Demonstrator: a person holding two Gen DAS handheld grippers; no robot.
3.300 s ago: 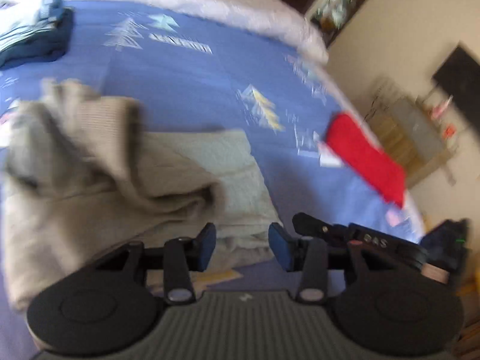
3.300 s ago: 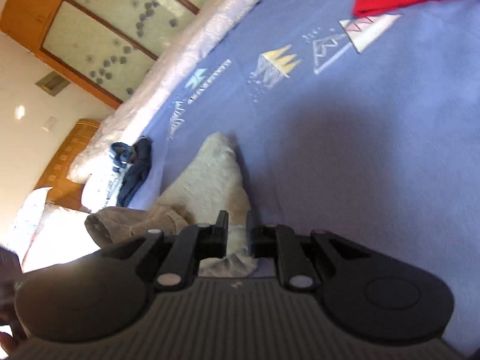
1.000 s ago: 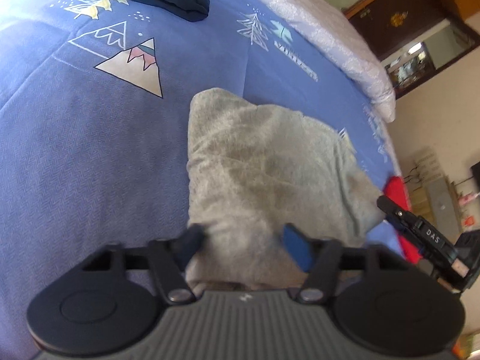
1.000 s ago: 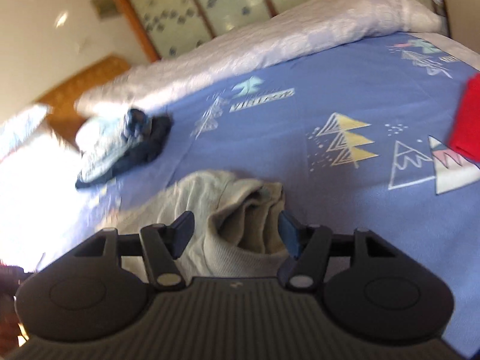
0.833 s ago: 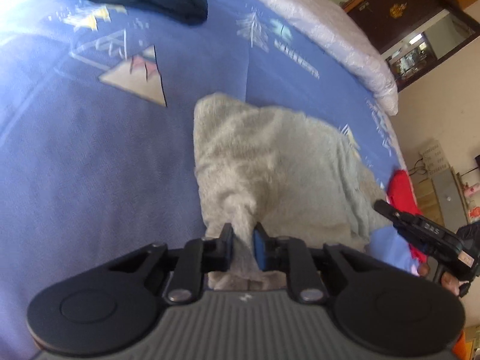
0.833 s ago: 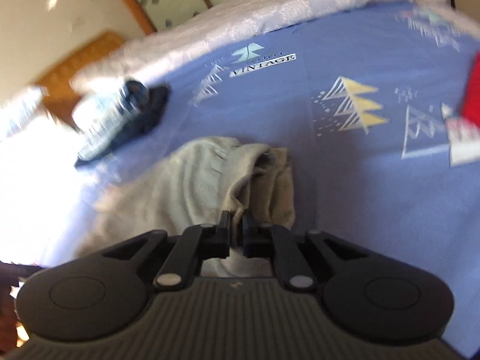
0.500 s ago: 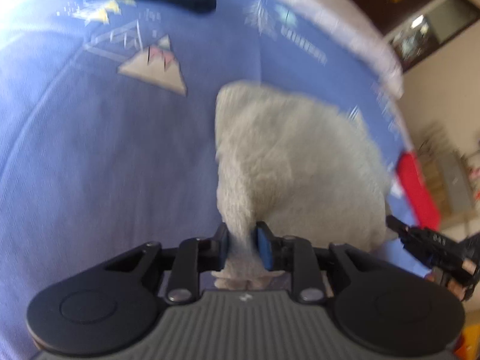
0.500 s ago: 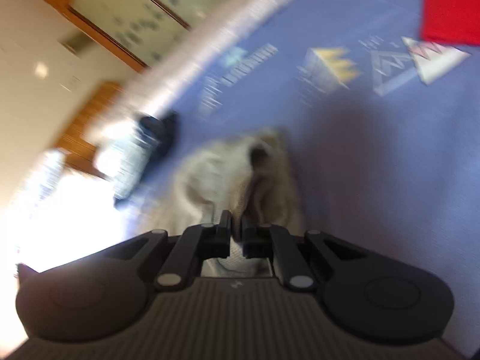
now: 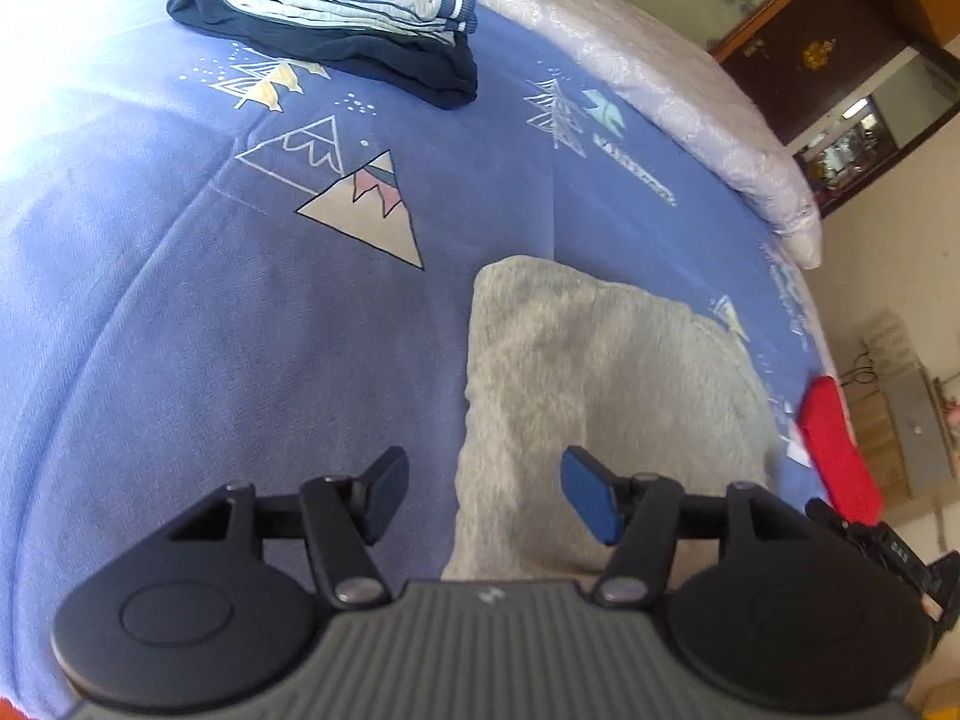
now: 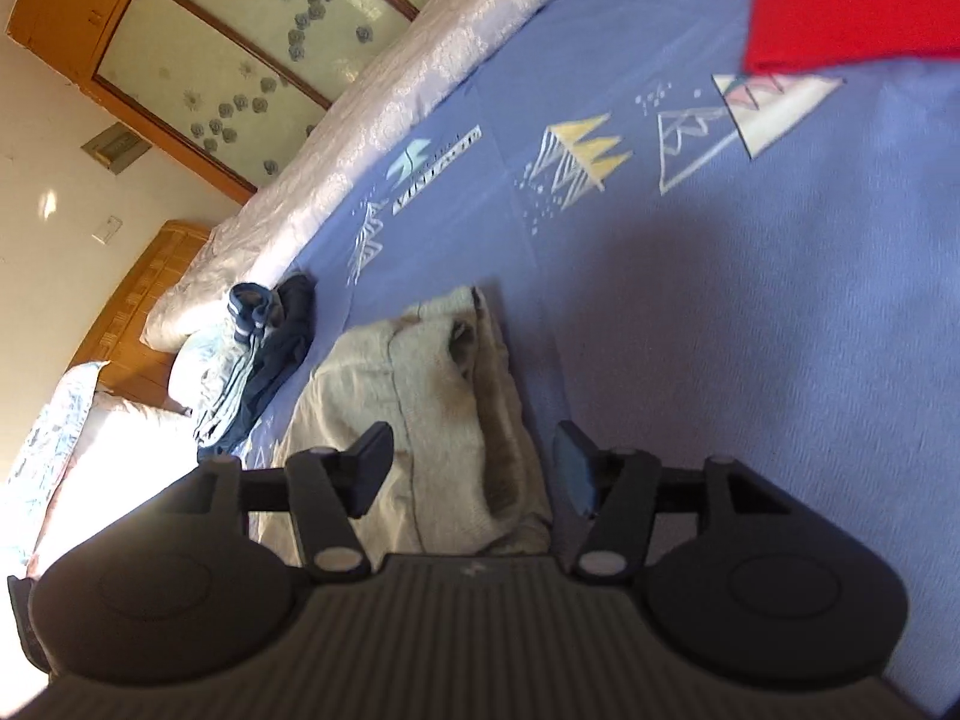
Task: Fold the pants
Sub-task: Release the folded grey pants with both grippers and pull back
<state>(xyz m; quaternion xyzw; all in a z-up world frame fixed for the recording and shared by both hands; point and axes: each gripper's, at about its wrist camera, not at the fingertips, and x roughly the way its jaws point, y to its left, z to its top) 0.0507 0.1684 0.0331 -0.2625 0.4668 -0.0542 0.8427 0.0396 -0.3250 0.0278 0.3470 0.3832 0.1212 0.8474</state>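
Currently one pair of grey pants [image 9: 606, 384], folded into a thick bundle, lies on the blue bed cover [image 9: 180, 324] printed with mountain and tree motifs. Left tool [image 9: 485, 495]: fingers apart, jaws have just been opening; the near end of the pants sits below and between the two blue pads, neither pad pressing on the cloth. Right tool [image 10: 473, 468]: fingers also apart, jaws have just been opening; the pants [image 10: 432, 420] show between its two fingers in the right wrist view, folded layers stacked along the bundle's right edge, pads clear of the fabric. So two tools, both released, nothing clamped.

Other clothing count: one folded stack of dark navy and pale striped garments [image 9: 336, 12] further up the bed, well apart from the pants; same stack seen in the right view [image 10: 258, 360] just beside the pants' far left corner. One red garment [image 9: 837, 450] at the right edge of the bed, apart from the pants; in the right view it [image 10: 852, 0] fills the top right corner. One pale quilted bedspread [image 9: 648, 72] runs along the far side of the blue cover. One wooden wardrobe with frosted floral panels [image 10: 228, 60] stands behind the bed. Part of the other tool's black body [image 9: 888, 558] pokes in at the lower right of the left view.
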